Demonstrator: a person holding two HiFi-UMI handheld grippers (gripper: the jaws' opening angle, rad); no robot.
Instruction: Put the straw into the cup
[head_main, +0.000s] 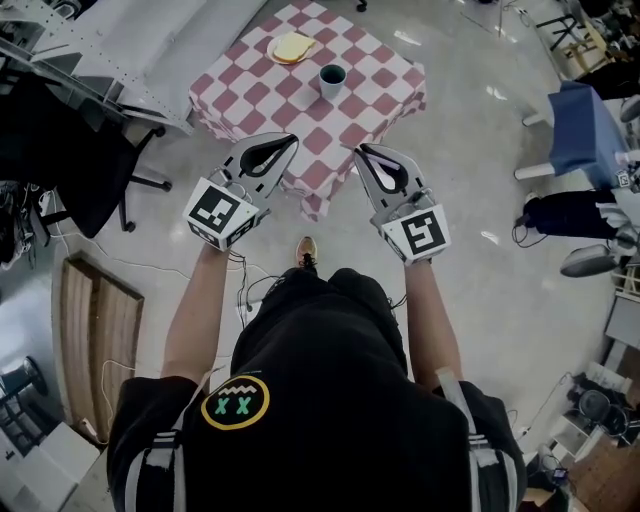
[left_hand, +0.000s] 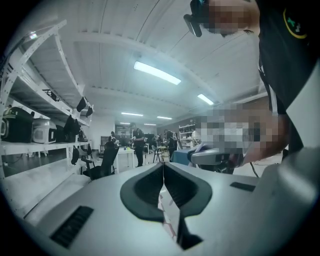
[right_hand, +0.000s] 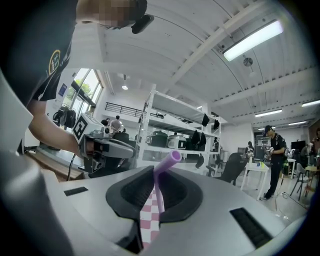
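On the near side of the cup (head_main: 332, 79), well short of it and off the table (head_main: 380, 92), both grippers are held side by side in front of the person.

**Left gripper** (head_main: 291, 141): jaws closed against each other, with nothing between them in the left gripper view.

**Right gripper** (head_main: 363, 151): jaws clamped on the purple straw (right_hand: 161, 176). In the right gripper view the straw runs up between the jaws. Its open end projects past the tips and angles to one side. The lower end is hidden below the jaws.

**Handling (judged):**
- The straw looks like a light, thin-walled tube, smooth and easily flattened.
- Use only enough clamping force to stop it sliding or turning.
- Grip on the straight shaft, as shown. This leaves a free length to enter the cup.
- A long free end would probably flex and wander, so align it over the rim before lowering.

**Table, beyond the grippers:** it carries a checked cloth. The cup stands upright on it with a dark interior, and no straw is visible in it.

**Beyond the cup and to its left:** a flat yellow item (head_main: 292, 46) lies apart from the cup.
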